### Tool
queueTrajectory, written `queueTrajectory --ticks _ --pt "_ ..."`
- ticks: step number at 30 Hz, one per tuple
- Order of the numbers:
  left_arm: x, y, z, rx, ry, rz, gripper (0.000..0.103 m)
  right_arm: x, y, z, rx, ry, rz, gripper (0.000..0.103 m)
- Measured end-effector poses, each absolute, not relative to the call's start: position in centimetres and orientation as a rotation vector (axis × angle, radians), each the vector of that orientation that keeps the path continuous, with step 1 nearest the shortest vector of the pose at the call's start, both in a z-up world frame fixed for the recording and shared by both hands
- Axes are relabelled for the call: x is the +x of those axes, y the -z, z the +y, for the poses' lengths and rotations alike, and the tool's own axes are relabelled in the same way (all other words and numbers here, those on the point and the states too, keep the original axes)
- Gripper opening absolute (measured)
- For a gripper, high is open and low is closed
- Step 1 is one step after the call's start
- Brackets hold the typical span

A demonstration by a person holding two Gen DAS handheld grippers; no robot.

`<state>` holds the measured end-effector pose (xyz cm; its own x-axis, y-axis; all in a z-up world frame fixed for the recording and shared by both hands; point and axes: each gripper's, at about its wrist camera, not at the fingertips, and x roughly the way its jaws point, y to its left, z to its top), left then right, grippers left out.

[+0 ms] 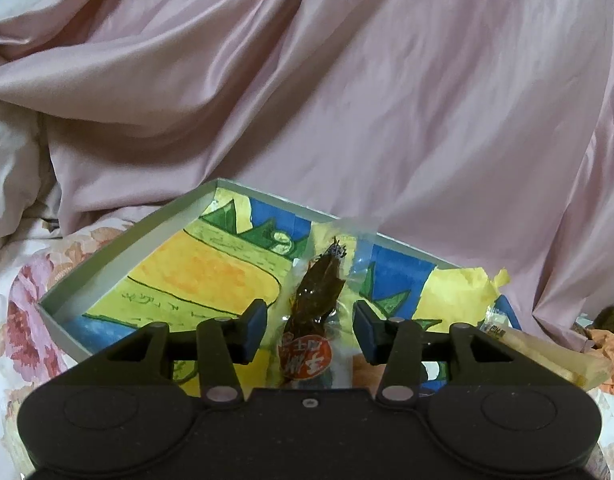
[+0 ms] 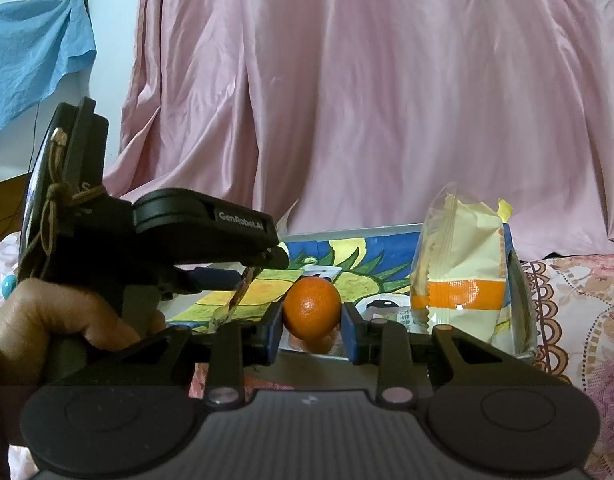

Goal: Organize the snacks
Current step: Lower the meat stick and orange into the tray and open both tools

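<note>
A shallow white box [image 1: 119, 248] with a bright painted lining lies on the bed. In the left wrist view my left gripper [image 1: 310, 330] is open, with a clear packet of brown snack [image 1: 313, 316] lying in the box between its fingers. In the right wrist view my right gripper [image 2: 311, 322] is shut on a small orange [image 2: 311, 307] just above the box's near edge [image 2: 347, 232]. The left gripper [image 2: 211, 228], held by a hand, shows over the box at left. A pale yellow and orange snack bag [image 2: 461, 268] leans in the box's right end.
A pink satin sheet [image 1: 347, 100] hangs behind the box. The bed has a floral cover [image 2: 579, 320]. A pale wrapped snack bar [image 1: 547, 352] lies at the box's right corner. A blue cloth [image 2: 31, 56] hangs at the far left.
</note>
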<state>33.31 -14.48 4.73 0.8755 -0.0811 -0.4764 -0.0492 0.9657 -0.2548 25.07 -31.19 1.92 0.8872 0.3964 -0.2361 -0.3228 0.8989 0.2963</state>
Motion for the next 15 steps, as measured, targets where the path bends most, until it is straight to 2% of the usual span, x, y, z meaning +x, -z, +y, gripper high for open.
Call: queueTrajectory --ticks 7,11,15 --pt "32.7 -4.8 -13.8 -0.302 0.008 0.497 0.073 25.1 -2.0 -31.4 0.267 -0.381 0.296 0.042" --pt "31.6 -5.4 -13.3 -0.3 0.0 0.466 0.091 24.9 -2.1 -31.4 0.258 -0.385 0.283 0.056" --pt "30.3 -6.2 -12.6 -0.3 -0.022 0.437 0.1 24.5 -2.3 -31.4 0.252 -0.383 0.266 0.071"
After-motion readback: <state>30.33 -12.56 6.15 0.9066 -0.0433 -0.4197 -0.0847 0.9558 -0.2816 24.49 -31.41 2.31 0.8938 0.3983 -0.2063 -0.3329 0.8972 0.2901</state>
